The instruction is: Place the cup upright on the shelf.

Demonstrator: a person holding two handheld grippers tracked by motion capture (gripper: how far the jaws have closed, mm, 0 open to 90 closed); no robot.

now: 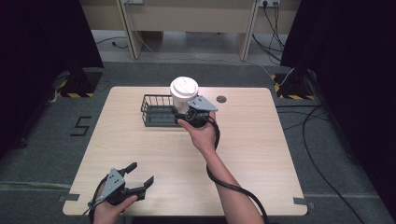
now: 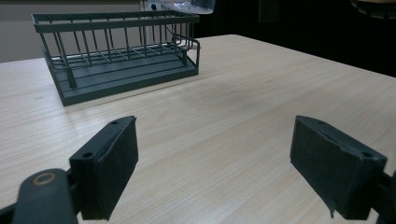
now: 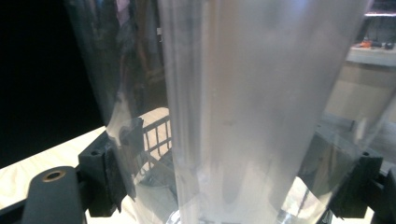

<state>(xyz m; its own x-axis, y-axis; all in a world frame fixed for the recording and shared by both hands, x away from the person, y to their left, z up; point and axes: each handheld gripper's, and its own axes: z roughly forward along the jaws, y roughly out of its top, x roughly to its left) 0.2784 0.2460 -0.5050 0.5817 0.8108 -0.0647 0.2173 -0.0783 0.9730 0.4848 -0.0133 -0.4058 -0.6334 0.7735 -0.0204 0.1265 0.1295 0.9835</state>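
Pale wooden table point(image 1: 261, 154) carried a wire basket point(image 1: 156, 111). Over the basket's right end, the right gripper point(image 1: 187, 113) clamped a lidded clear cup point(image 1: 184, 94); its slick tapered wall might slip. The left gripper point(image 1: 139, 176), well short of the basket, gaped empty.

Left hand-held gripper point(image 2: 215, 172) low over bench point(image 2: 261, 93), jaws wide apart, nothing between pads point(image 2: 116, 168). Dark wire basket point(image 2: 121, 51) ahead, toward bench's far left corner, well apart from gripper, standing flat.

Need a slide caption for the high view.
Right claw holds a lidded cup over the wire basket; left claw open.
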